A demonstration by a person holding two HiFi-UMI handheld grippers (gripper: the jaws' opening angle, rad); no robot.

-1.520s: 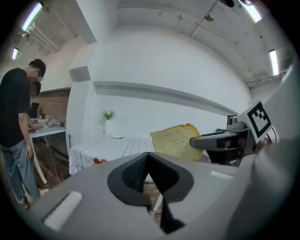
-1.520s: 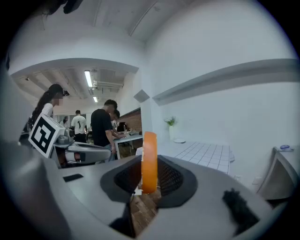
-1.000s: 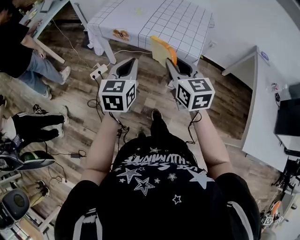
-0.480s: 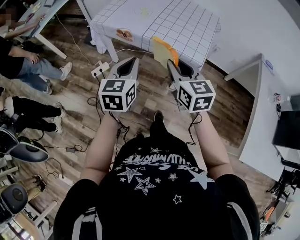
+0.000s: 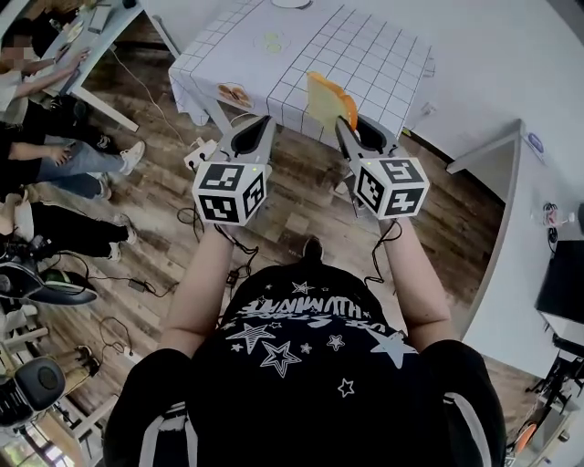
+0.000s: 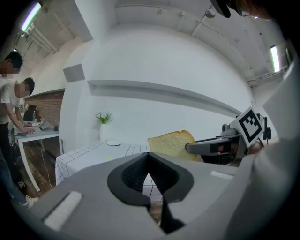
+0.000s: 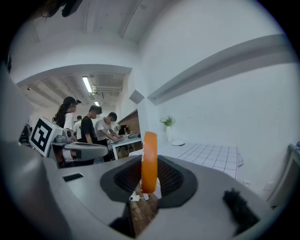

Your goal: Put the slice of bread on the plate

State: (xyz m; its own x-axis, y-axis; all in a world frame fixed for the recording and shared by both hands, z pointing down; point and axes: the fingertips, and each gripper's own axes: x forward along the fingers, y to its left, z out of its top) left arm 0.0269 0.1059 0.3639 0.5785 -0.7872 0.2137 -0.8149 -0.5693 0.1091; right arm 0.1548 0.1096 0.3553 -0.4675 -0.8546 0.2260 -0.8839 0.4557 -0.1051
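My right gripper [image 5: 343, 124] is shut on a slice of bread [image 5: 329, 98], held upright over the near edge of the grid-cloth table [image 5: 365, 55]. In the right gripper view the bread [image 7: 150, 150] shows edge-on, its orange crust between the jaws. Beside it my left gripper [image 5: 266, 122] is shut with nothing in it. From the left gripper view, the slice [image 6: 172, 144] sticks out of the right gripper's jaws. A small white plate [image 5: 292, 3] sits at the table's far edge; it shows as plate [image 6: 113, 143] and plate [image 7: 177, 143] in the gripper views.
A vase with a plant [image 6: 102, 126] stands behind the plate. A brown item [image 5: 235, 93] lies on the table's near left corner. A power strip and cables [image 5: 196, 150] lie on the wooden floor. People [image 5: 46, 100] sit at a desk on the left.
Both grippers have moved forward toward the table, and the bread now hangs over its near edge. The right gripper keeps its grip on the slice.
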